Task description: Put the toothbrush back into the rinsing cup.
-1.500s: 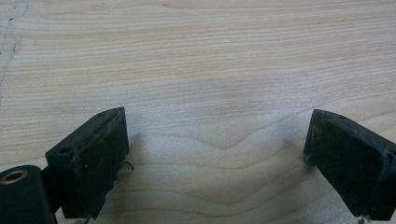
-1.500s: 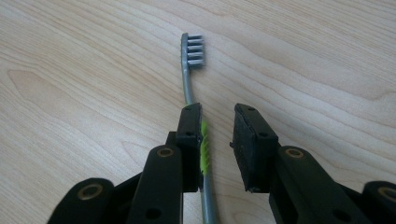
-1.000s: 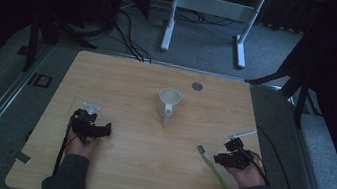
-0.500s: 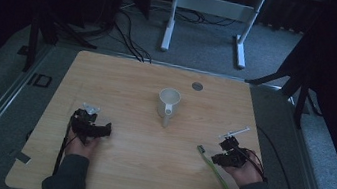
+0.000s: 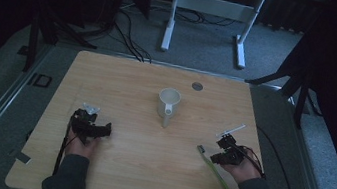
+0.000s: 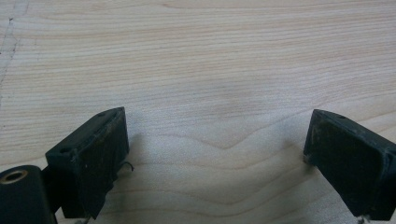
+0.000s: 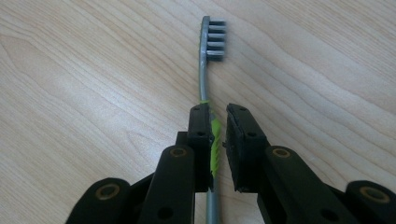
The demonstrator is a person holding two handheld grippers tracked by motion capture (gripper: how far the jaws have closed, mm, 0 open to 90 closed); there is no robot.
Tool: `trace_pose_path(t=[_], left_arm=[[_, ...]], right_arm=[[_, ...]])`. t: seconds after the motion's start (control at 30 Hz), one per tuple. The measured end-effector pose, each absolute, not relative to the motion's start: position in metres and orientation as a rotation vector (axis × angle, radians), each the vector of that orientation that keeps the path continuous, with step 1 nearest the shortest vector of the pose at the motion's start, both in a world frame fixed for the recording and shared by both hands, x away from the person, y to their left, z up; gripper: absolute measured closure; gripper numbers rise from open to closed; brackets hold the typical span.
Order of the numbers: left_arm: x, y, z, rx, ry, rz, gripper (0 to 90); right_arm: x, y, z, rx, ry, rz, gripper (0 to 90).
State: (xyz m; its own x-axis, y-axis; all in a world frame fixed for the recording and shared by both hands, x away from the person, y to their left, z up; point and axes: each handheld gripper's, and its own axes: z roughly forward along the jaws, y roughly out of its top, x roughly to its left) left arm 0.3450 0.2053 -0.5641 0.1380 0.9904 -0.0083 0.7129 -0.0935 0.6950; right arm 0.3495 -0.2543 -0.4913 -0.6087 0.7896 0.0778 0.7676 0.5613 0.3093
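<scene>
A toothbrush (image 5: 215, 173) with a grey neck and a green and grey handle lies flat on the wooden table (image 5: 145, 172), at its right front. In the right gripper view its bristle head (image 7: 215, 39) points away from me. My right gripper (image 7: 218, 116) straddles the green part of the handle. Its jaws have just been closing and now stand almost together on it. In the high view my right gripper (image 5: 217, 157) sits at the brush's upper end. My left gripper (image 5: 106, 131) rests at the left front, and its jaws (image 6: 217, 140) stand wide apart over bare wood.
A white mug (image 5: 168, 103) stands upright near the table's middle, its handle toward me. A small dark round disc (image 5: 197, 85) lies behind it near the far edge. A white metal frame (image 5: 210, 4) and cables are on the floor beyond the table.
My right hand has edged slightly left over the toothbrush. The left hand, the mug and the toothbrush have stayed put.
</scene>
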Motion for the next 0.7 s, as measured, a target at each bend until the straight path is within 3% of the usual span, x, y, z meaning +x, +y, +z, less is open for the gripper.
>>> trace_pose_path(t=[0.7], left_arm=[[0.345,0.2052,-0.5642,1.864,1.631,0.65,6.9]], right_arm=[[0.3553,-0.2441,-0.4956,1.314,2.809,0.332,80.3]])
